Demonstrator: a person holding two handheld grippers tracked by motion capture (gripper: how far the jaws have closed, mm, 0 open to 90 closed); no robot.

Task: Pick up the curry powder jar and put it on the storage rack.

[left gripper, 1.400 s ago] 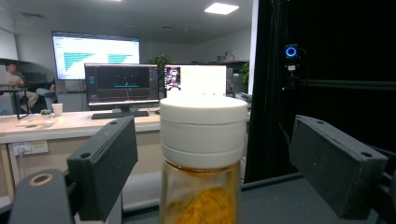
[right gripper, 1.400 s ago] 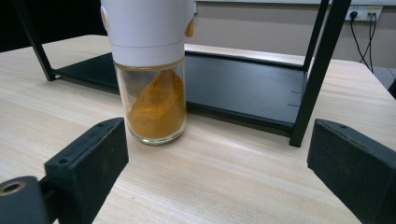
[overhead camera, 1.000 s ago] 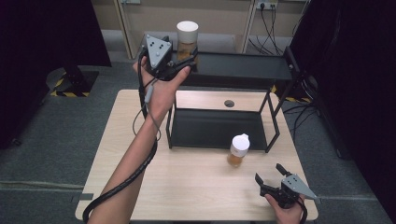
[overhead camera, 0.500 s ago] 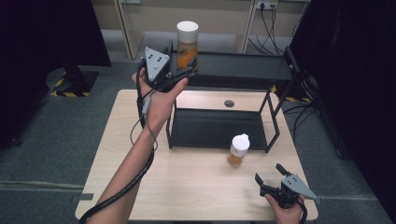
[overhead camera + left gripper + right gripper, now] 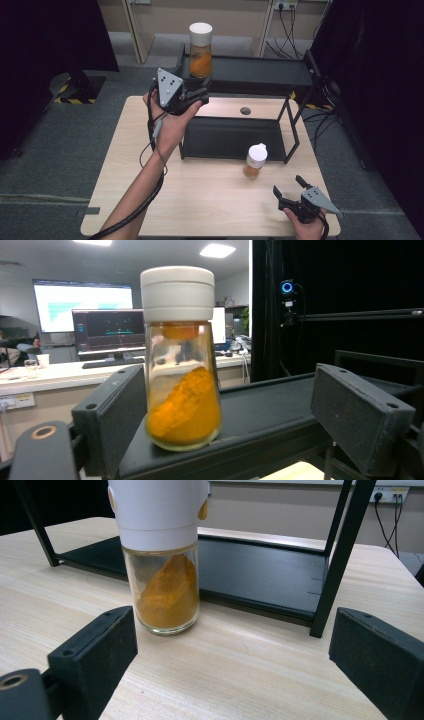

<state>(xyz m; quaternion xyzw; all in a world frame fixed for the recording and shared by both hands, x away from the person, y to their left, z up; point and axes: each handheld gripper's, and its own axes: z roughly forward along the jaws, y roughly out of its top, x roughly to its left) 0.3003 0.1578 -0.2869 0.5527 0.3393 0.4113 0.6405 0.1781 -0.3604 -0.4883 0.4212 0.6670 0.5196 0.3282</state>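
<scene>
Now your open left hand-held gripper [image 5: 220, 425] straddles the jar [image 5: 181, 360] on the shelf [image 5: 260, 74] without pressing. Glass: rigid, slick, breakable, top-heavy. Grip the body below the lid [image 5: 177, 294]. Your right hand-held gripper [image 5: 292, 192] is open, empty.

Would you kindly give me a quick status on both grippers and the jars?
Left gripper open, facing shelf jar. Right gripper open, short of table jar. Nothing between.
</scene>
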